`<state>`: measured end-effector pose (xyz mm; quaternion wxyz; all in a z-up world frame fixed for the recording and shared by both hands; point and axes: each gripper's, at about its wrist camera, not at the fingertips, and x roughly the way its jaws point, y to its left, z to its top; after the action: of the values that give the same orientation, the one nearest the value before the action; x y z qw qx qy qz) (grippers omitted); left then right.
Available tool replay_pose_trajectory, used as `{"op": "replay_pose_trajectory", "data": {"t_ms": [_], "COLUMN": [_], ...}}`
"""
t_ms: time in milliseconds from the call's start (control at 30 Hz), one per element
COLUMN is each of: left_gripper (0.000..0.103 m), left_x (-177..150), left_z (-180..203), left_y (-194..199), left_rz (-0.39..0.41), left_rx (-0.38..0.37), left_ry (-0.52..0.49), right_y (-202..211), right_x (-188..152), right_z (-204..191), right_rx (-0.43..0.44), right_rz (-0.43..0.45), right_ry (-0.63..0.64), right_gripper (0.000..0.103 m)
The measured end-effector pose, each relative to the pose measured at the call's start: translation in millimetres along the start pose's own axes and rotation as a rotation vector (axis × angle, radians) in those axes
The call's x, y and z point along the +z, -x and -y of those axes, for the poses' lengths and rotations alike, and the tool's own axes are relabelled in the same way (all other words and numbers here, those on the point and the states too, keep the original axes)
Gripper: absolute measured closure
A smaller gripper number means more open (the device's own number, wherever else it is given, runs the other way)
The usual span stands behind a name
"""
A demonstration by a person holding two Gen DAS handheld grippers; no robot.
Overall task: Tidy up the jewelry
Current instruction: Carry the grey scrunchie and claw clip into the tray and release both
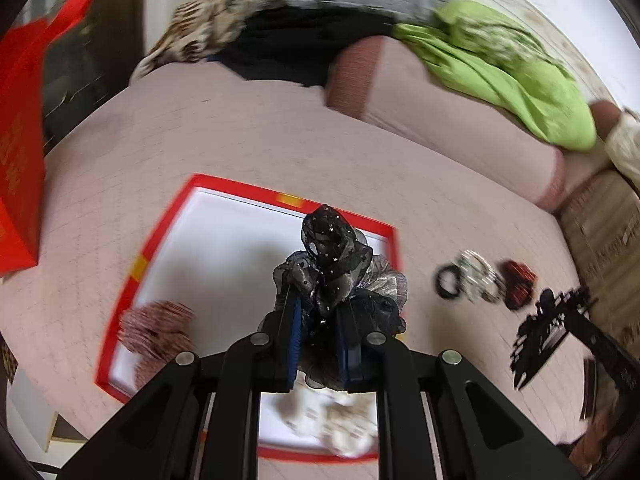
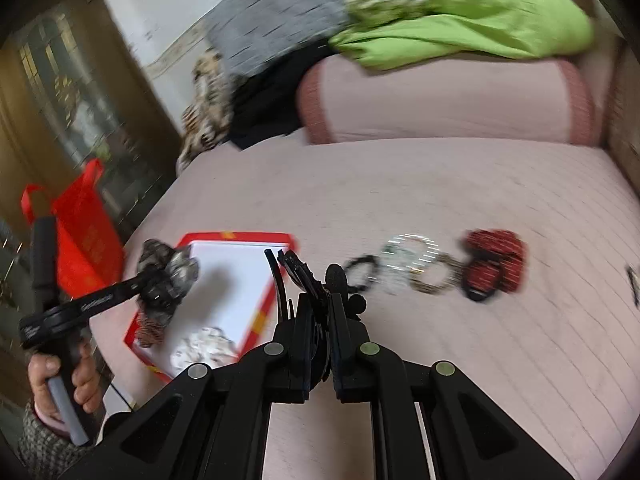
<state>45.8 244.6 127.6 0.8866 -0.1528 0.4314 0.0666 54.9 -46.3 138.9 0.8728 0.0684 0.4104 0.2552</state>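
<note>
Left gripper (image 1: 318, 344): pinches a black sheer scrunchie (image 1: 336, 268) with sparkly dots between its blue pads, held above the red box (image 1: 168, 216).
Right gripper (image 2: 322, 344): pressed together on a black hair clip (image 2: 304, 276), whose thin curved prongs stick up past the fingers.
Red box: open, white inside, lying on the pink bed cover (image 2: 400, 184).
In the box: a reddish-brown scrunchie (image 1: 156, 328) near the left wall and a cream patterned scrunchie (image 1: 340, 424) near the front wall.
On the cover: a blurred row of a black band (image 2: 360, 274), a silvery bracelet (image 2: 408, 256), a brownish ring (image 2: 434, 278) and a red-and-black piece (image 2: 494, 258), well apart from the box.
Only the right wrist view shows: the person's left hand (image 2: 64, 384) gripping the left tool's handle, with a knitted sleeve.
Only the left wrist view shows: the right gripper (image 1: 560, 316) from the side, low over the cover beside that row, the clip's toothed edge hanging from it.
Both views: a red bag (image 2: 84, 232), green cloth (image 1: 500, 68) on a pink pillow (image 2: 440, 100).
</note>
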Motion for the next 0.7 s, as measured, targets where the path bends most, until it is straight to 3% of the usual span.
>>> {"op": "replay_pose_trajectory", "data": {"t_ms": [333,700], "left_gripper": [0.089,0.087], "left_x": [39,65], "left_z": [-65,-101], "left_y": [-55,-98], "left_rz": [-0.040,-0.087], "left_rx": [0.102,0.132], "left_ry": [0.066,0.108], "right_y": [-105,-189], "right_x": [30,46], "right_z": [-68,-73], "right_rx": [0.054,-0.031], "right_rz": [-0.141,-0.242], "right_ry": [0.083,0.082], "right_gripper": [0.094,0.094]}}
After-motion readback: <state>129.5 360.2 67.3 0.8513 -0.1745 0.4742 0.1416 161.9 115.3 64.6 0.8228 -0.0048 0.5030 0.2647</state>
